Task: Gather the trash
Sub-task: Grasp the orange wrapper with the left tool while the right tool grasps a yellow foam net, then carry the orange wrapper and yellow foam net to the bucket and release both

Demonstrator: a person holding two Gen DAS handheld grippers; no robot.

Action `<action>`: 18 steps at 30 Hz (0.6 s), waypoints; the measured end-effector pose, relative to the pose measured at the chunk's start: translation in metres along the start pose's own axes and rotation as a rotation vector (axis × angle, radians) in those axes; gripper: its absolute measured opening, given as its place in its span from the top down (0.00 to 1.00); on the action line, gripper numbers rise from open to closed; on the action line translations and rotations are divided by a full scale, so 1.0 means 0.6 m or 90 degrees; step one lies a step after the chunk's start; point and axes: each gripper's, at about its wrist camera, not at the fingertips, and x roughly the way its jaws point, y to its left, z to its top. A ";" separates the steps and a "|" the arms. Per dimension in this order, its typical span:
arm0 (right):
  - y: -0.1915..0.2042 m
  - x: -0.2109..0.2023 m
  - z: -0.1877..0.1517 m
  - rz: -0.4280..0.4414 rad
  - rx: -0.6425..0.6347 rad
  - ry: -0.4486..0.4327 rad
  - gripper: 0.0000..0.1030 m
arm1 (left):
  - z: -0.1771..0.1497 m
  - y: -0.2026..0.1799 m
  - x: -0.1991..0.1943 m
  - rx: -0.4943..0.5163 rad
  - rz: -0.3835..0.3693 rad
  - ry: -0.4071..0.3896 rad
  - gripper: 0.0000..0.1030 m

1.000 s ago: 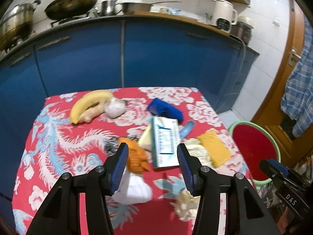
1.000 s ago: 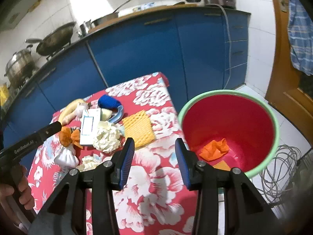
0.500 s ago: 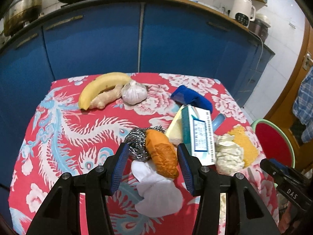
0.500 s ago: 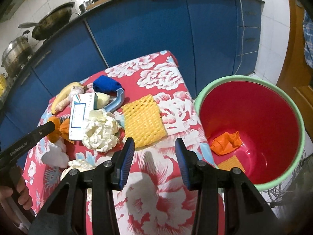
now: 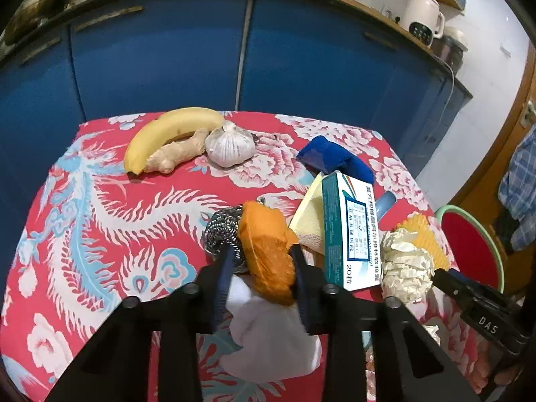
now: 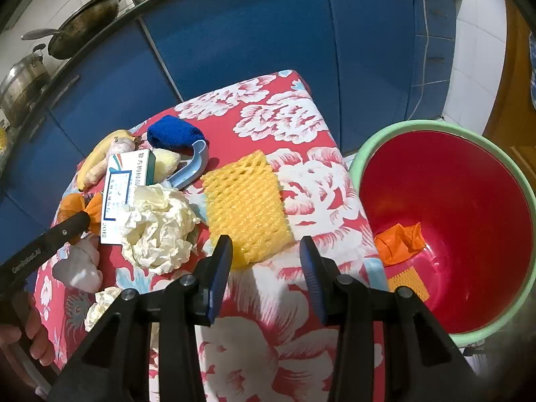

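I see a steel scourer [image 5: 222, 231] and a box [image 5: 351, 231] crowding the orange wad [image 5: 268, 251]; my left gripper [image 5: 263, 268], tilted down, is closing around it. My right gripper [image 6: 264, 268] hangs half-open, empty, near the yellow foam net [image 6: 246, 207].

The right gripper [image 5: 482, 315], black, sits at four o'clock in the left wrist view and bears white letters "DAS". The left gripper [image 6: 43, 251], at nine o'clock in the right wrist view, reads "GenRobot.AI". The white-and-teal medicine box [image 5: 351, 231] carries Chinese print too small to read, and "20" with one character at its near end.
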 end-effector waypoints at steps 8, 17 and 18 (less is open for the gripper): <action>0.005 0.001 -0.001 0.011 0.002 -0.002 0.75 | 0.002 0.012 -0.031 -0.014 -0.014 -0.033 0.80; 0.007 -0.035 -0.003 0.011 0.000 -0.039 0.98 | 0.005 0.007 -0.079 -0.010 -0.031 -0.068 0.80; 0.007 -0.042 -0.003 0.010 -0.001 -0.045 0.98 | 0.005 0.006 -0.084 -0.010 -0.033 -0.071 0.80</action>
